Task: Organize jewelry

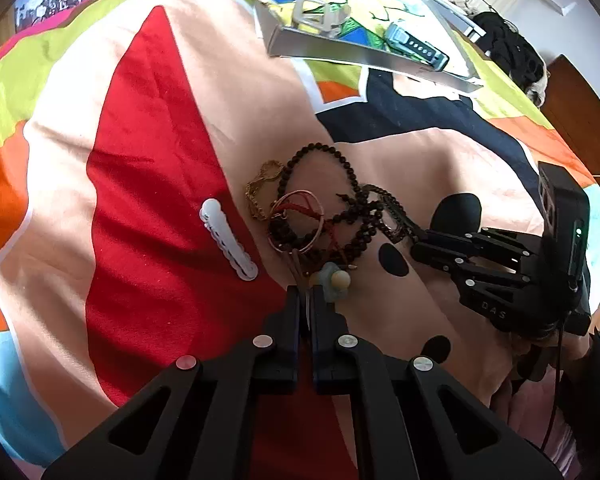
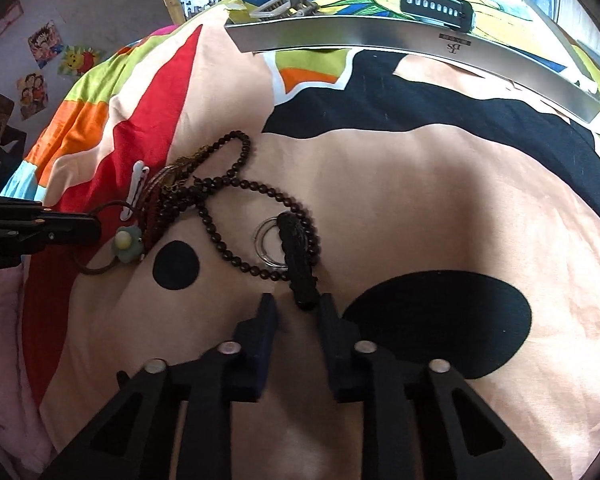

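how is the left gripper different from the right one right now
The left gripper is shut on the thin brown hair tie with the green flower charm; the right gripper is open, straddling the black braided bracelet. Both sit low over the colourful bedsheet.

bright daylight | soft shadows across bedspread [image 1: 148, 128] | strong fisheye bending, black corners | centre sharp

Both wrist views closely overlook the jewelry pile [image 1: 316, 216].
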Available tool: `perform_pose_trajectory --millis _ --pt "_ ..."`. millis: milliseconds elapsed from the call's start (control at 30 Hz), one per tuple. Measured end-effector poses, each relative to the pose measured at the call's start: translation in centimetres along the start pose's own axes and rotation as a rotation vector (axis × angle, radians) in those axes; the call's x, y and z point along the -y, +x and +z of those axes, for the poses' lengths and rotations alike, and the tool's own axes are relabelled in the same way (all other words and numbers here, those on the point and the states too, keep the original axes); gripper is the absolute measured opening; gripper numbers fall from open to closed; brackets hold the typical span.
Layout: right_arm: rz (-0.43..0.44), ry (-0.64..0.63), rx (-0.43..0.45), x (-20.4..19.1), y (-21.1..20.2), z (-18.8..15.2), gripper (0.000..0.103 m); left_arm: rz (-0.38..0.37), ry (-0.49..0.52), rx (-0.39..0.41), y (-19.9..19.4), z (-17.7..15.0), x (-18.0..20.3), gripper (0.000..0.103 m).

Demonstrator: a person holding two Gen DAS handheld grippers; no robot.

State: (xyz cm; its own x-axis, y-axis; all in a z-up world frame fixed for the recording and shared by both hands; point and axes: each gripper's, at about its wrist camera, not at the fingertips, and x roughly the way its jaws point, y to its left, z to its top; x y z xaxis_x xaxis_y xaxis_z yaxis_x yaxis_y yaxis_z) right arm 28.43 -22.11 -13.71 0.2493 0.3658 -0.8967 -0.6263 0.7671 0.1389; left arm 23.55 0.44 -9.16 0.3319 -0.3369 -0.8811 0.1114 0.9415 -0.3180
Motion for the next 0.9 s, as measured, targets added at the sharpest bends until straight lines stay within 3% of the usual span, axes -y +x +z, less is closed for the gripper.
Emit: perform_pose_trajectory --millis 533,700,900 --pt "-0.038 -0.026 0.021 -1.0 1.2 1.2 0.017 0.002 0.000 0.033 0.0 0.1 0.2 0.000" --pt "-0.035 -0.002 0.042 -1.2 0.2 1.2 0.014 0.015 0.034 0.160 -2.4 -0.3 1.0 0.000" --pt "-0.029 0.033 0.148 -1.9 -3.5 0.9 0.014 0.007 0.098 0.330 -5.8 -1.4 2.7 0.000"
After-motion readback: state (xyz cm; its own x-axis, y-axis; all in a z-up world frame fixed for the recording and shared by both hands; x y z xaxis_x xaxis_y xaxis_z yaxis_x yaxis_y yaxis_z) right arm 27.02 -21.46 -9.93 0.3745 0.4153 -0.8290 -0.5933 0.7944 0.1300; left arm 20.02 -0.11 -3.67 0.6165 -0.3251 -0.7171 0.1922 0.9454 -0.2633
